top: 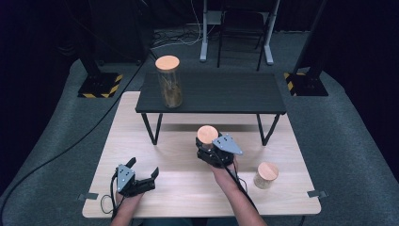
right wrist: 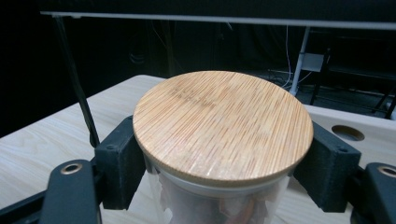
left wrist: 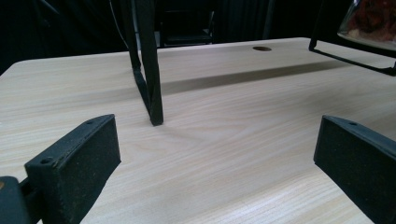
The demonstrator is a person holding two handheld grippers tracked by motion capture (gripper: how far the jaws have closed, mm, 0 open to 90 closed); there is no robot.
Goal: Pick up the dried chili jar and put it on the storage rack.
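My right gripper (top: pixel 208 147) is shut on a glass jar with a round bamboo lid (top: pixel 207 134), held above the middle of the light wooden table (top: pixel 188 188). In the right gripper view the lid (right wrist: pixel 223 125) sits between the two black pads (right wrist: pixel 120 161), which press on the jar's glass just under it. My left gripper (top: pixel 143 172) rests low near the table's front left, jaws wide apart with nothing between them; its pads (left wrist: pixel 77 163) frame bare wood.
A small black shelf table (top: pixel 211 94) stands across the back of the wooden table, with a tall bamboo-lidded jar (top: pixel 169 82) on its left end. Its left leg (left wrist: pixel 148 65) stands ahead of my left gripper. A short lidded jar (top: pixel 267 175) sits front right.
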